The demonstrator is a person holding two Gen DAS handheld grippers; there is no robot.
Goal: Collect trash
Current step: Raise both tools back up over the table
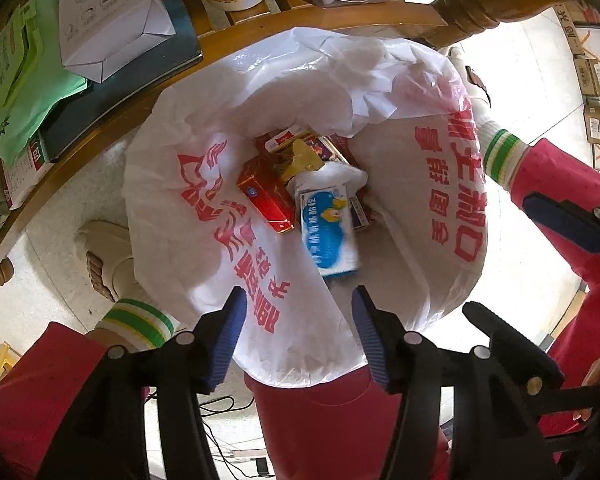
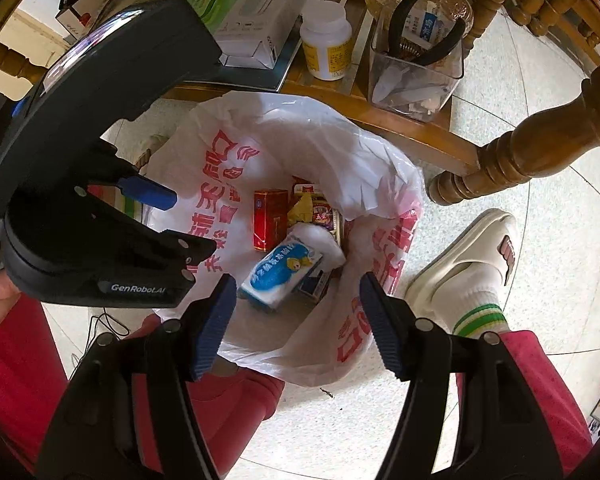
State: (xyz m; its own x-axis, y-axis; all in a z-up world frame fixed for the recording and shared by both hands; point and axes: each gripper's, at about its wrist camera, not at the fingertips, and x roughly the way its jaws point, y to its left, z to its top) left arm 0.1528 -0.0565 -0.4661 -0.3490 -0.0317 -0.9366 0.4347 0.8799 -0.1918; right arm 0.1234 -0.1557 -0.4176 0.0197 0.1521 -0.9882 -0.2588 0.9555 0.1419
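A white plastic bag with red print lines a bin on the floor between a person's legs. Inside lie a blue and white box, a red box, a yellow wrapper, a white tissue and other small packets. My left gripper hangs open over the bag's near side, nothing between its pads. My right gripper is open above the bag too, and holds nothing.
A low wooden table borders the bag's far side, with a white carton, green paper, a white bottle and a clear box. A turned table leg and slippered feet flank the bag.
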